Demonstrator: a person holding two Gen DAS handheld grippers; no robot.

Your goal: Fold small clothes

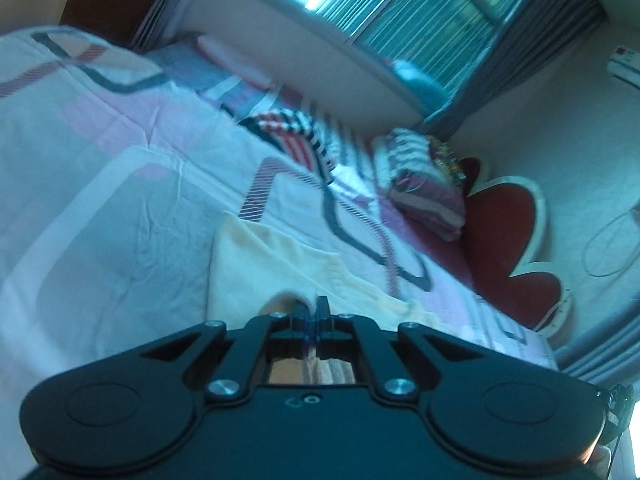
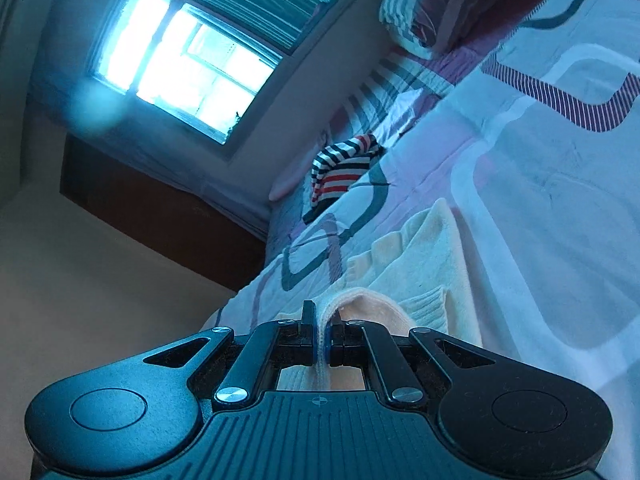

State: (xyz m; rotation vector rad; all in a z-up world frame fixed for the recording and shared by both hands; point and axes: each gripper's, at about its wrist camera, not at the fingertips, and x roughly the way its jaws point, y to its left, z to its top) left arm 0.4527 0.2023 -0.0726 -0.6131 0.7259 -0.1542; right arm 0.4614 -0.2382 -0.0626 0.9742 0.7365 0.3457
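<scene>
A small cream knit garment lies on the patterned bedsheet. My left gripper is shut on its near edge. In the right wrist view the same cream garment spreads ahead, ribbed at its edges. My right gripper is shut on a fold of its fabric, which passes between the jaws. A striped red, white and dark garment lies crumpled farther up the bed; it also shows in the right wrist view.
A striped pillow leans on a red flower-shaped headboard. A window and grey curtains stand behind the bed. A dark wooden cabinet stands beside the bed.
</scene>
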